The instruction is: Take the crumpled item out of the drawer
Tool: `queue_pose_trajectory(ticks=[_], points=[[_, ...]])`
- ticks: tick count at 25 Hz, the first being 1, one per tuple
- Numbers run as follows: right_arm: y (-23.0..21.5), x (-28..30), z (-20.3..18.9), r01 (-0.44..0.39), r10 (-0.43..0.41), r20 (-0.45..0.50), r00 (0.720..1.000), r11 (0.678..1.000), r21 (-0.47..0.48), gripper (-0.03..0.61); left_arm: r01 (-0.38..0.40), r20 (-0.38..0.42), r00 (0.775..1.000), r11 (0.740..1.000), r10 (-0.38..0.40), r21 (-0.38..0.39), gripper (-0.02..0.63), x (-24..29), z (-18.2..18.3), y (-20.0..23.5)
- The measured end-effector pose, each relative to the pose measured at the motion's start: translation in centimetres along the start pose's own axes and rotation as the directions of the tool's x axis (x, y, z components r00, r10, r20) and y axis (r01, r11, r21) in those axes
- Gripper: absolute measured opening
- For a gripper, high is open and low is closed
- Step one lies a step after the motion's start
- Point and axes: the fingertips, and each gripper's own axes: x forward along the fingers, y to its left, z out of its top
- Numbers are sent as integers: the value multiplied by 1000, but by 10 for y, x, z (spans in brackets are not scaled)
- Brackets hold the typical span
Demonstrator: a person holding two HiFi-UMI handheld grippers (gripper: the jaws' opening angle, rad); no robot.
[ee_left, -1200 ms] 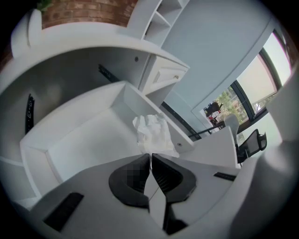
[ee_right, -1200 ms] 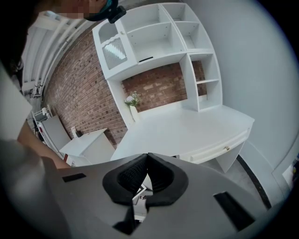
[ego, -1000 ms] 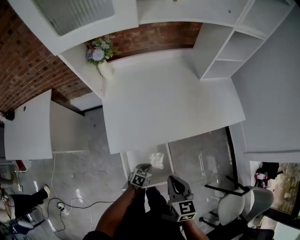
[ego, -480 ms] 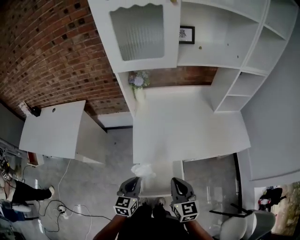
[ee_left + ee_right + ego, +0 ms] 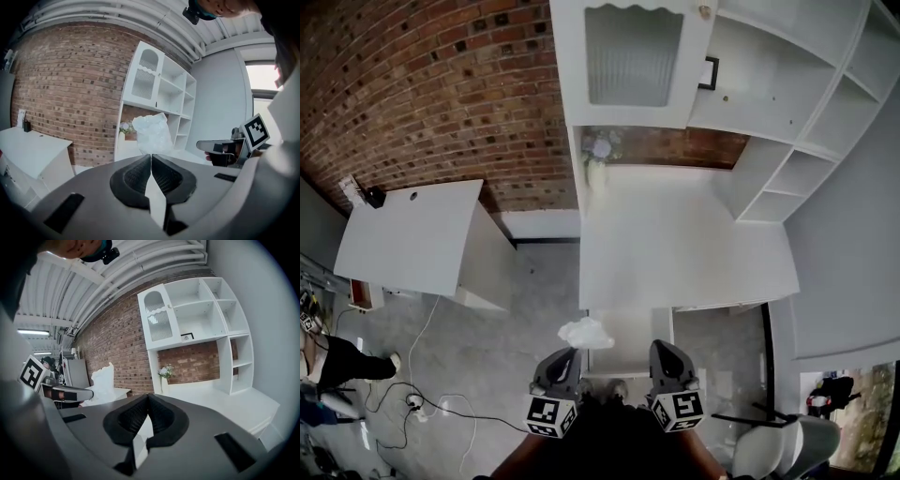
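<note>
over the drawer (image 5: pixel 630 339) left edge: crumpled item (image 5: pixel 585 331) pinched at left gripper (image 5: pixel 569 353) tips; right gripper (image 5: pixel 665 348) closed, empty.

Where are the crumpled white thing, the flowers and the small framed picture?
crumpled white thing (image 5: pixel 585 332), head view, middle of the wad.
flowers (image 5: pixel 600 147), head view, on the blooms.
framed picture (image 5: pixel 711 73), head view, middle of the frame.

Two hand-held grippers (image 5: pixel 568 357) (image 5: pixel 665 352); one crumpled item (image 5: pixel 585 331)
</note>
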Motion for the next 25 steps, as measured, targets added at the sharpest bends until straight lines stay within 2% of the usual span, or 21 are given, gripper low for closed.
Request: queue_pose_trajectory(ticks=[14, 25], points=[[42, 14, 8, 8, -7, 20, 1000, 999, -31, 14, 56, 2, 998, 998, -56, 1, 32, -16, -4, 20], [53, 11, 9, 3, -2, 23, 1000, 999, -45, 14, 76, 4, 997, 997, -76, -14, 32, -24, -7, 23]])
